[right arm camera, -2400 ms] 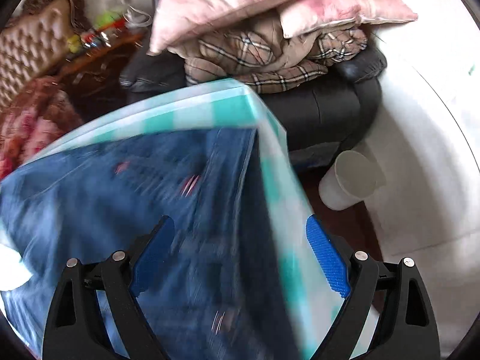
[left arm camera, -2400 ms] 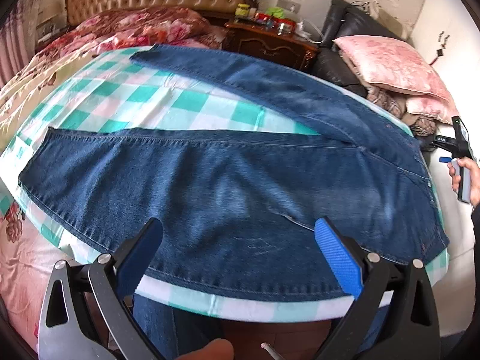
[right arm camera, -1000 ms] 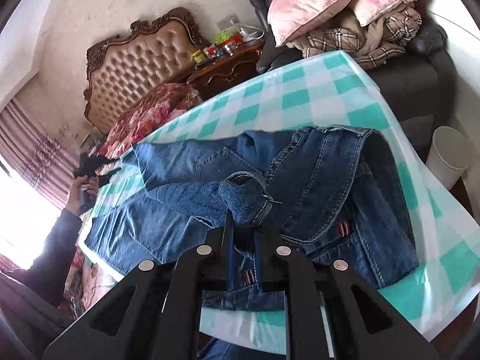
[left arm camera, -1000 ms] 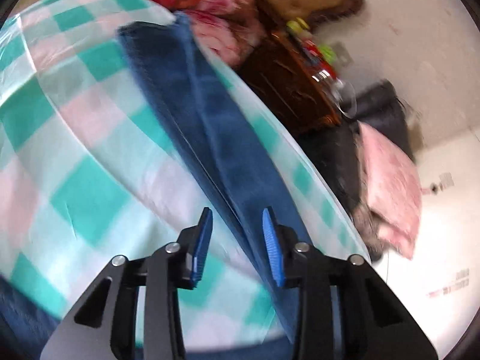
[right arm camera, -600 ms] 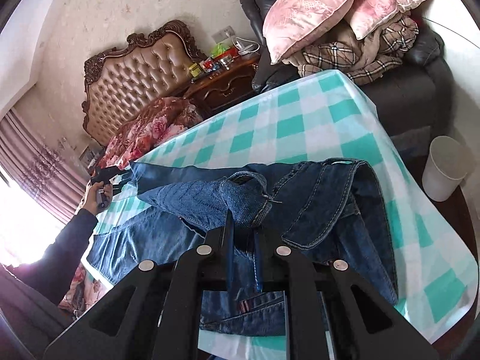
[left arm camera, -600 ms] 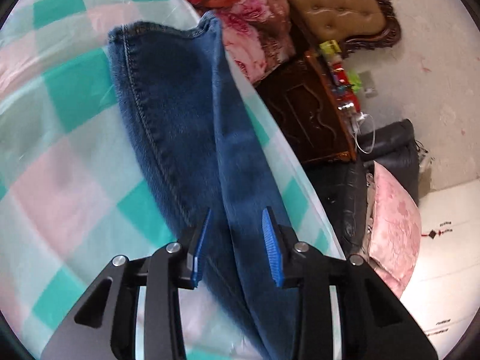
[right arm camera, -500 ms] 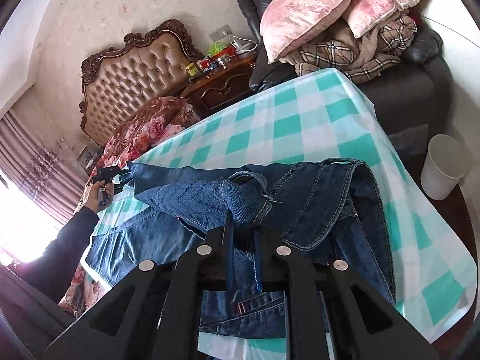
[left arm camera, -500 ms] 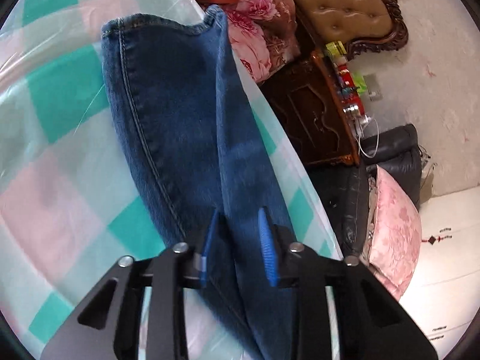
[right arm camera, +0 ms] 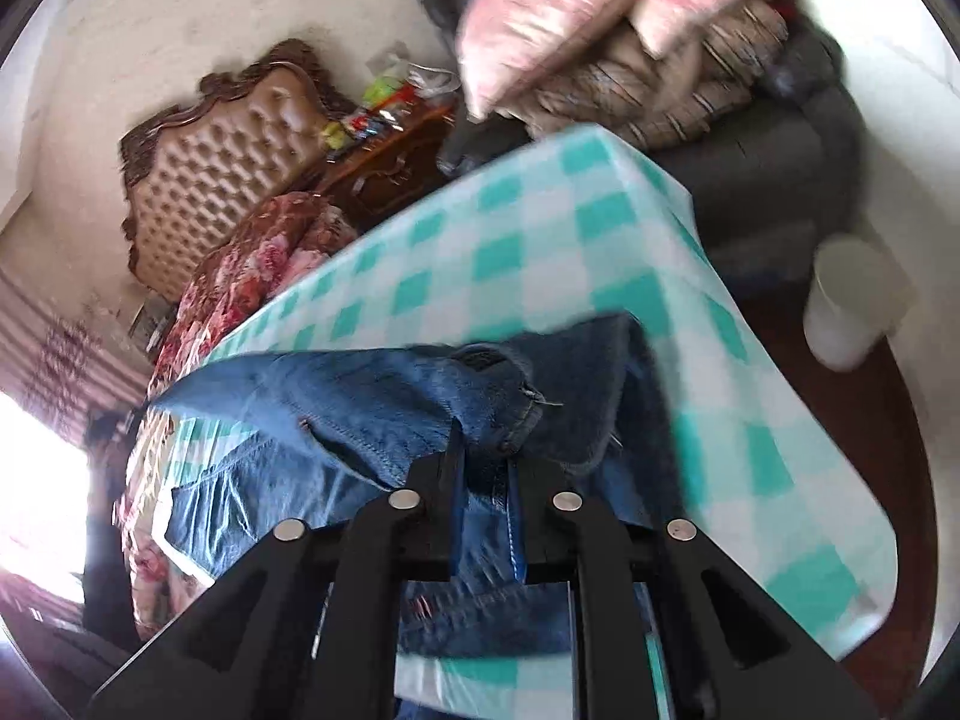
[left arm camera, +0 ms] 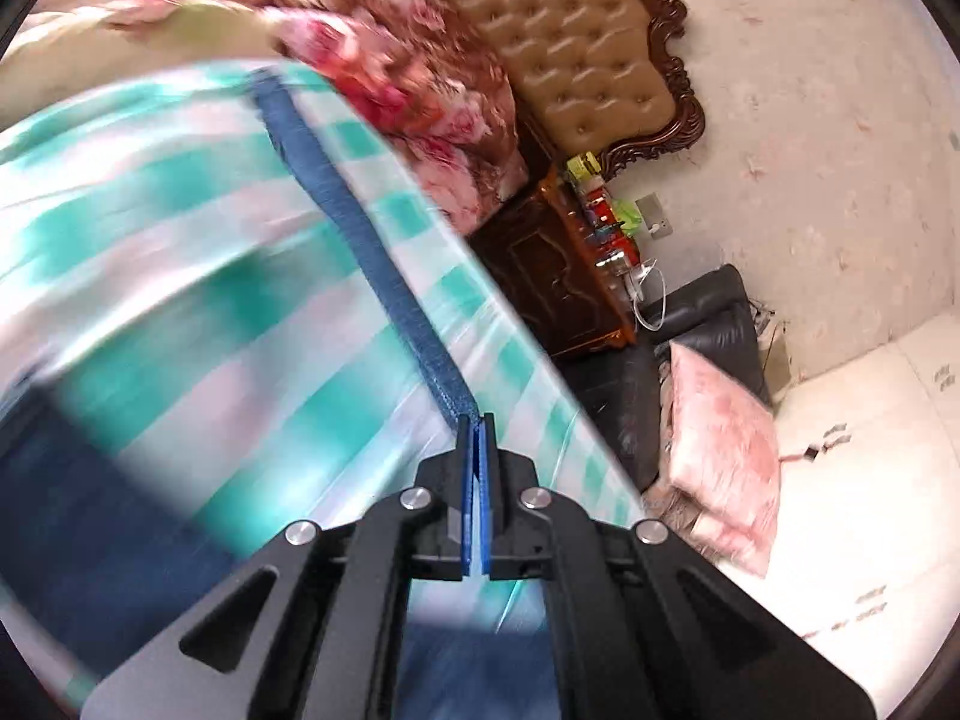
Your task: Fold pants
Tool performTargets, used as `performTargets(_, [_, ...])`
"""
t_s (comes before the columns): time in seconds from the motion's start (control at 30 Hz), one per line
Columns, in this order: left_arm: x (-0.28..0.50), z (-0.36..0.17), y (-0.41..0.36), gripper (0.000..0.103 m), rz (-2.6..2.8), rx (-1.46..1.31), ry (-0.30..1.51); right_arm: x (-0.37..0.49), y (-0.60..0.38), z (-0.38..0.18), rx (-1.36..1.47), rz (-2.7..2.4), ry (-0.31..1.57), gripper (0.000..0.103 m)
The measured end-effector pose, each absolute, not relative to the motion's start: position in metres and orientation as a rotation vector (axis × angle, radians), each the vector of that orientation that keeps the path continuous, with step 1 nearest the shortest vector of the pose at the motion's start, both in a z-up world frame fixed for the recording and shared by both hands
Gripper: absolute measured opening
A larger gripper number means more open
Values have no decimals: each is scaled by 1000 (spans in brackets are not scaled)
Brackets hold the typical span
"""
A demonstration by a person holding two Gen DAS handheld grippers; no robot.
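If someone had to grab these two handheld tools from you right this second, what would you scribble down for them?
Left tool: shut on the edge of one jeans leg, which runs taut, edge-on, away over the checked tablecloth.
Right tool: shut on a bunched fold of the jeans' waist end, lifted off the cloth.
Rest of the jeans lies on the table; both views are motion-blurred.
Done: both ends gripped, fabric raised.
Left: lay the held leg over the other so the legs match, release, then fold along the length. Keep both grips closed meanwhile.
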State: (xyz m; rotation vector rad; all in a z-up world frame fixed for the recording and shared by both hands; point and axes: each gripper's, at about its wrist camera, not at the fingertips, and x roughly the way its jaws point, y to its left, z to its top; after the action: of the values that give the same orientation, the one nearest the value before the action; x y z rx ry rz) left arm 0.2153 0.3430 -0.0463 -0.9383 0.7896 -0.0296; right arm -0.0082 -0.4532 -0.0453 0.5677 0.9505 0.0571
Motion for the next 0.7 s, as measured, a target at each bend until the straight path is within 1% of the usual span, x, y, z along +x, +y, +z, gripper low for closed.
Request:
performTargets(0.03, [173,-54,346,1,-13,-950,791,-15,-460,-54,570,7,975,18])
performTargets(0.07, [149,-63,347,1,-8,-961,799,-19,-464,-61,577,-22,993,27])
performTargets(0.1, [118,-83,345,1,6,-962,836,-27,-469,-73,609,-54,1022,33])
performTargets(0.13, [98,-102,347,1,20,-983,860,-35,-474,-83,660,-64,1036,53])
performTargets(0.17, [79,-130,349,1,32,-1020,896,-45,-476,-91,702,-67,1027,63])
performTargets(0.23, [60,-157,351,1,34,-1030,917,-66,-475,-100,755,-83,1012,63])
performTargets(0.3, [49,-172,355,1,17,-1081,881,-82,-474,-102,830,-93,986,63])
performTargets(0.43, [51,-178,356,1,3,-1077,860,-101,-462,-98,922,-59,925,64])
performTargets(0.53, [53,-179,356,2,-3,-1093,847,-97,-452,-97,948,-53,894,64])
performTargets(0.63, [51,-180,354,20,-8,-1108,839,-84,-439,-107,940,-72,949,63])
performTargets(0.7, [58,-182,354,21,-15,-1129,833,-78,-432,-113,929,-91,961,63])
